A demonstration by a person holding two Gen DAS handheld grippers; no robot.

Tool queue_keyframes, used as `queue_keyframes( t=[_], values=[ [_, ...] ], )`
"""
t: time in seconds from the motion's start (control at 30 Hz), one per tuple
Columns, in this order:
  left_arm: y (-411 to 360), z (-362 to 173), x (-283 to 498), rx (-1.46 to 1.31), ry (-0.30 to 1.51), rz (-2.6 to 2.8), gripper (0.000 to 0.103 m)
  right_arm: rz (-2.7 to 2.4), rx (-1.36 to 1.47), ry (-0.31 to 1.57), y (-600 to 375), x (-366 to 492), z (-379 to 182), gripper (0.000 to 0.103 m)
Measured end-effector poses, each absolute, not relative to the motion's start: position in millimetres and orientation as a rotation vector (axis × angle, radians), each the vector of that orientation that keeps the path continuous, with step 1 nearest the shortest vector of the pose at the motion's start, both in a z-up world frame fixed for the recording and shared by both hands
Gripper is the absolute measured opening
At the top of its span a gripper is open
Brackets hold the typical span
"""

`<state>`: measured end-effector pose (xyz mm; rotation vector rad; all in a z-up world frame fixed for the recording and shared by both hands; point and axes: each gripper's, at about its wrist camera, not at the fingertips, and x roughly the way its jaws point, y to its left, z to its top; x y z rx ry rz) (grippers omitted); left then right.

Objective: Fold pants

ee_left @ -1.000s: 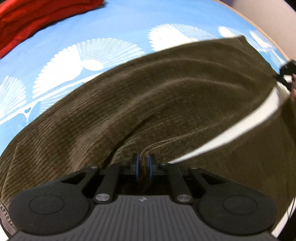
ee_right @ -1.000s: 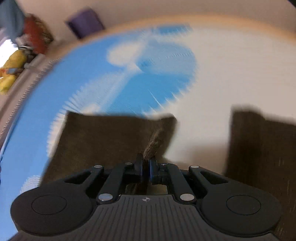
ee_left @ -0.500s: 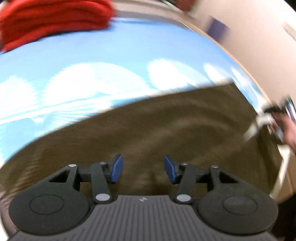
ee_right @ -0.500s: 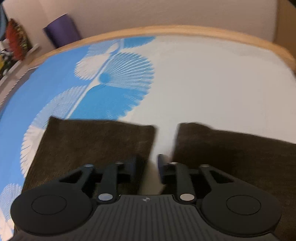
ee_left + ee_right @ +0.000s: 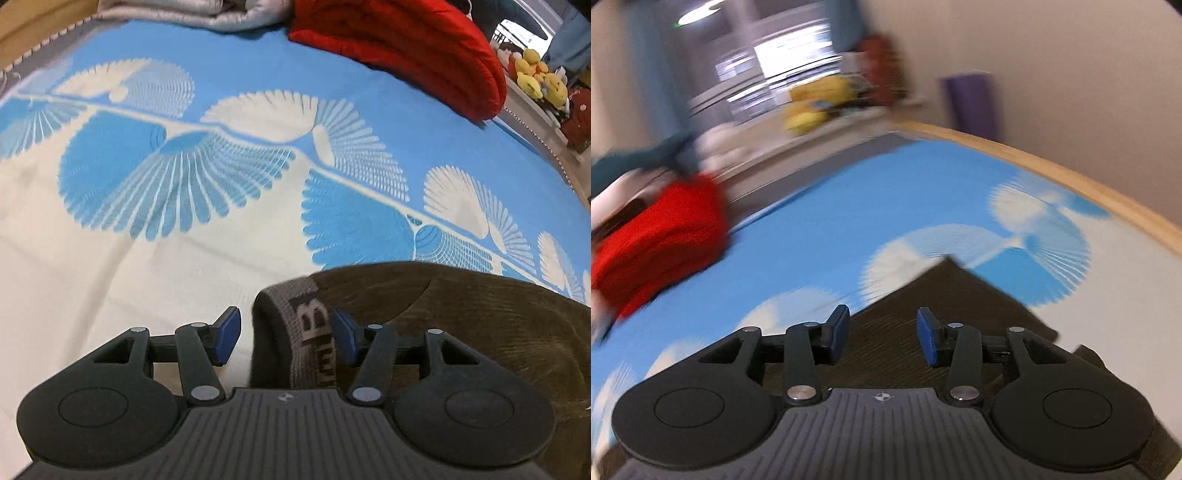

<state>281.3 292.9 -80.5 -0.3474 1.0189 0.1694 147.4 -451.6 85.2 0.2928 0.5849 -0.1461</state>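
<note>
Blue-and-white bedding with a fan-shell print (image 5: 229,173) covers the bed on which you are working, and all positions below are given relative to the brown pants (image 5: 461,332) lying on it.

Left wrist view: the pants occupy the lower right of the bedspread, flat, with the grey knitted waistband (image 5: 310,332) turned up at their left end; lettering on the band is only partly legible. Your left tool (image 5: 286,338) stands part-open, its jaws having just been opening. The waistband sits between the blue pads (image 5: 227,336), but the left pad is clear of the cloth with bedspread showing in the gap. The right pad lies against or just beside the band; contact cannot be confirmed. Nothing is gripped.

Beyond the pants, at the far side of the bed, lies a folded red garment (image 5: 406,48), with a silver-grey quilted item (image 5: 192,11) to its left. Yellow soft toys (image 5: 535,74) sit on a ledge past the red garment.

Right wrist view, heavily blurred: your right tool (image 5: 882,339) hovers above a corner of the pants (image 5: 945,295), jaws moderately apart and just opened, with no cloth between them. The red garment (image 5: 661,243) appears well away to the left of the pants. A wooden bed rim (image 5: 1089,184) runs beyond the pants, and a purple object (image 5: 971,103) stands against the wall behind it.
</note>
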Motion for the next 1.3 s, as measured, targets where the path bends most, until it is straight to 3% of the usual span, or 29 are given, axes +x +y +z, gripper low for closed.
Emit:
queue_keyframes(
  t=[0.3,0.37,0.47,0.6,0.67,0.93,1.0,1.07,1.3],
  values=[
    [283,-109,283,-0.346,1.020,0.134,0.060,-0.121,0.124,0.620,-396,78,78,0.047],
    [278,-108,288,-0.311,1.009,0.126,0.039,-0.147,0.094,0.597,-393,74,81,0.047],
    [276,-97,287,-0.278,0.962,0.131,0.026,-0.198,0.143,0.619,-408,75,74,0.047],
    [277,-71,281,-0.247,0.873,0.198,0.027,-0.222,0.182,0.619,-420,70,70,0.047],
    [278,-65,281,-0.278,0.921,0.193,0.033,-0.220,0.176,0.621,-422,70,68,0.047],
    [282,5,222,-0.305,1.017,0.224,0.038,-0.180,0.186,0.631,-421,72,68,0.047],
    [276,13,192,-0.290,1.022,0.222,0.044,-0.159,0.202,0.616,-420,70,71,0.047],
    [273,9,164,-0.311,1.042,0.193,0.048,-0.143,0.215,0.612,-418,68,73,0.047],
    [263,-55,134,-0.231,1.173,0.190,0.048,-0.110,0.234,0.637,-416,58,73,0.047]
  ],
)
